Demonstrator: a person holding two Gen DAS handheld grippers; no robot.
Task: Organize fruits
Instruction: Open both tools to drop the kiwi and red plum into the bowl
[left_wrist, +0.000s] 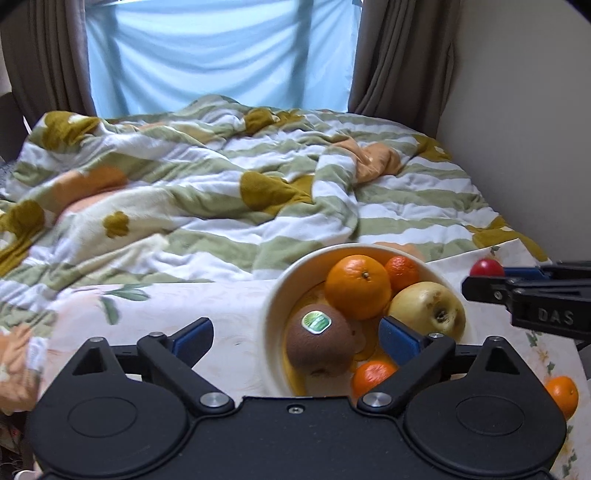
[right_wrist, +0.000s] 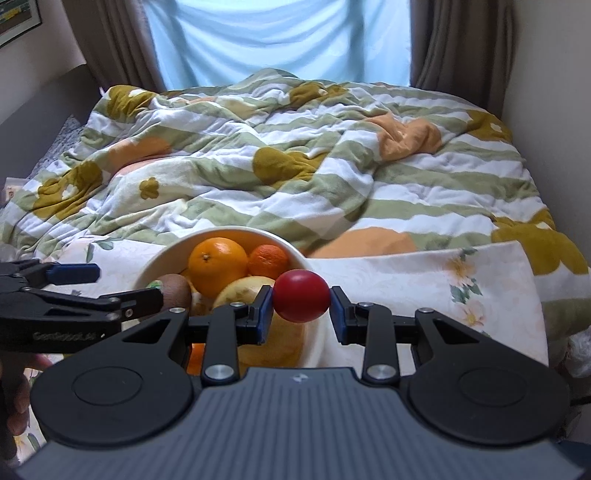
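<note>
Bowl (left_wrist: 275, 306) holds orange (left_wrist: 357, 286), kiwi (left_wrist: 319, 345), apple (left_wrist: 428, 310), apparently three mandarins. My right gripper (right_wrist: 301, 314) clamps red fruit (right_wrist: 301, 301) at its 3 o'clock rim; left gripper (left_wrist: 295, 336) gapes.

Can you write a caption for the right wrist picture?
Right gripper holds a red fruit beside the white bowl.

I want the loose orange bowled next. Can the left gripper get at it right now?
Probably not directly. The orange lies on the table right of the bowl, outside the open left gripper, and the right gripper, holding the red fruit, hangs over that side.
</note>
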